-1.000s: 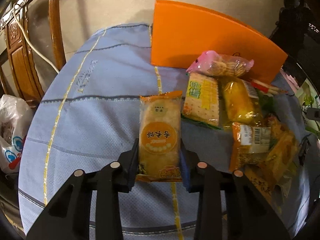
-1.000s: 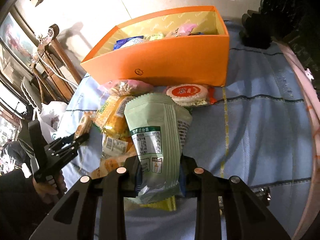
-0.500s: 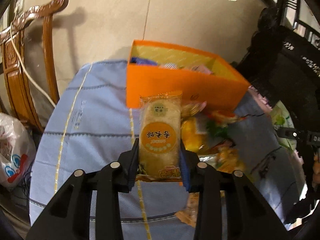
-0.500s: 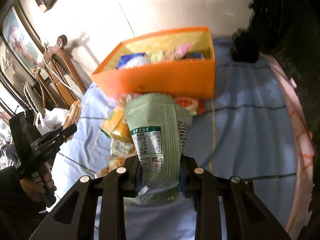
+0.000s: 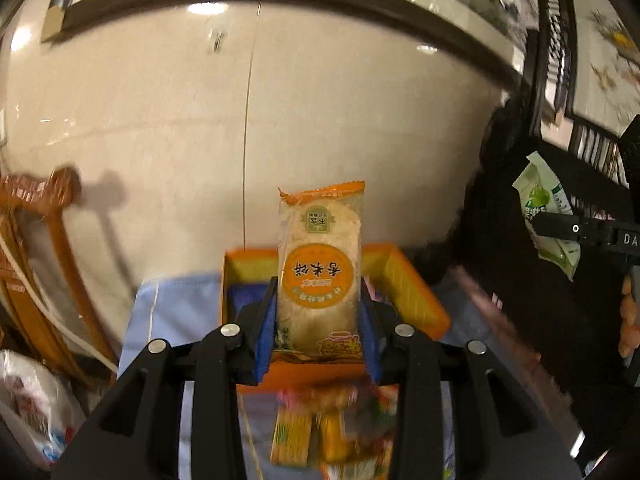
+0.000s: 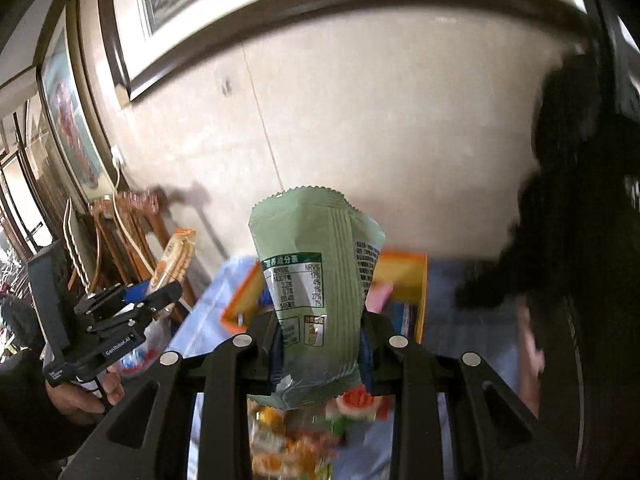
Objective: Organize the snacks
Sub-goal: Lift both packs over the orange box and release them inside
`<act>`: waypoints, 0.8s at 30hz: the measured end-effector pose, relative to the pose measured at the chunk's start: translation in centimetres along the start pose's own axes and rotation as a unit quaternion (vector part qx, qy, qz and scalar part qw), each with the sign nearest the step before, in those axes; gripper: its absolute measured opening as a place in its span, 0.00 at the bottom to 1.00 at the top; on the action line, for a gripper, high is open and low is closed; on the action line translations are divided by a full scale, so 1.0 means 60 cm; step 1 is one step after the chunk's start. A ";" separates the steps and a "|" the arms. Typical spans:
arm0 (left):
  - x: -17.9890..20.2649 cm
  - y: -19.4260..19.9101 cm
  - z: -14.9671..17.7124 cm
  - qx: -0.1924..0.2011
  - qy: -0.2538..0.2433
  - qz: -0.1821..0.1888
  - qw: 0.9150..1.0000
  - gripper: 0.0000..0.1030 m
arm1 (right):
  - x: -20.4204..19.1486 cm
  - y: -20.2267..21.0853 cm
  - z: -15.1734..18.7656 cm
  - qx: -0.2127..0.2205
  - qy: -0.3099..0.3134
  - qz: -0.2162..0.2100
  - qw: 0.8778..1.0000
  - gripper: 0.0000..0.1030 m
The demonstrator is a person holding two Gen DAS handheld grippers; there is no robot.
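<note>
A pale, glossy beige wall (image 5: 320,120) with a thin vertical seam fills the background, and a dark-framed picture (image 6: 280,12) hangs high on it. A carved reddish wooden chair (image 5: 44,256) stands at the left, a white cord (image 6: 120,216) draped over it. Beside it slumps a crumpled white plastic bag (image 5: 32,404). A light blue tablecloth (image 5: 176,308) covers the table, and dark carved furniture (image 5: 520,272) looms to the right.

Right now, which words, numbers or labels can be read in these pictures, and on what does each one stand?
"香米饼", upside down: orange disc on the rice cracker pack, in the left gripper.
"营养成分表", "NRV%", "17%", "4%", "1%", "27%", "7%": table on the green pack, in the right gripper.
"GenRobot.AI": left gripper's body, right wrist view.
"DA", cut off: right gripper's body, left wrist view.
Unreadable: green badge and bottom print on the cracker pack, small print on the green pack, blurred snacks.
</note>
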State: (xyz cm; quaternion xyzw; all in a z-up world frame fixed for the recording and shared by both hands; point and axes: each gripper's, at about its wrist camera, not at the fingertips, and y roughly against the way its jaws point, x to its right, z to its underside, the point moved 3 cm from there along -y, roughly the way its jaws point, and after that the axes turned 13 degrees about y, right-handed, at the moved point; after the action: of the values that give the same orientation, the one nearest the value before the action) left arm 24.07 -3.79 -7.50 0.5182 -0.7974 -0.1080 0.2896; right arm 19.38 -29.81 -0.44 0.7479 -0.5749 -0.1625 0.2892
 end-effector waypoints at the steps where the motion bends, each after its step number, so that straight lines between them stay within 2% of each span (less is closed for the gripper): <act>1: 0.007 -0.006 -0.017 0.003 -0.002 0.002 1.000 0.33 | 0.003 -0.003 -0.022 0.004 0.007 0.004 1.000 0.28; 7: 0.035 -0.052 -0.098 0.019 -0.019 -0.004 1.000 0.33 | 0.016 -0.046 -0.113 0.009 0.028 0.019 0.999 0.28; 12: 0.031 -0.098 -0.117 0.015 -0.023 -0.017 0.999 0.33 | 0.018 -0.091 -0.137 -0.002 0.036 0.022 0.999 0.28; 14: 0.029 -0.128 -0.121 0.002 -0.023 -0.025 0.999 0.35 | 0.024 -0.124 -0.136 -0.024 0.039 0.017 0.999 0.31; 15: 0.024 -0.152 -0.116 -0.015 -0.019 -0.023 0.999 0.44 | 0.025 -0.144 -0.132 -0.041 0.035 0.008 0.998 0.37; 16: 0.020 -0.172 -0.109 -0.030 -0.018 -0.036 0.999 0.83 | 0.032 -0.169 -0.121 -0.063 0.032 0.010 0.997 0.49; 17: 0.012 -0.187 -0.098 -0.034 -0.019 -0.062 0.997 0.96 | 0.032 -0.189 -0.107 -0.082 0.035 0.033 0.995 0.59; 18: 0.002 -0.199 -0.088 -0.037 -0.022 -0.082 0.996 0.96 | 0.035 -0.198 -0.099 -0.092 0.041 0.053 0.994 0.72; 19: -0.008 -0.213 -0.073 -0.053 -0.023 -0.091 0.994 0.96 | 0.039 -0.206 -0.086 -0.100 0.050 0.077 0.991 0.74; 24: -0.058 -0.220 -0.005 -0.080 -0.016 -0.107 0.991 0.96 | 0.052 -0.208 -0.015 -0.117 0.033 0.082 0.989 0.75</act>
State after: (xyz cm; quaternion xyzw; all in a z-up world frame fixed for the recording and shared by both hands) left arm 35.34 -6.45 -14.73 0.5744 -0.7305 -0.2100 0.3039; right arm 30.37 -30.39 -7.20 0.6639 -0.6019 -0.1798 0.4057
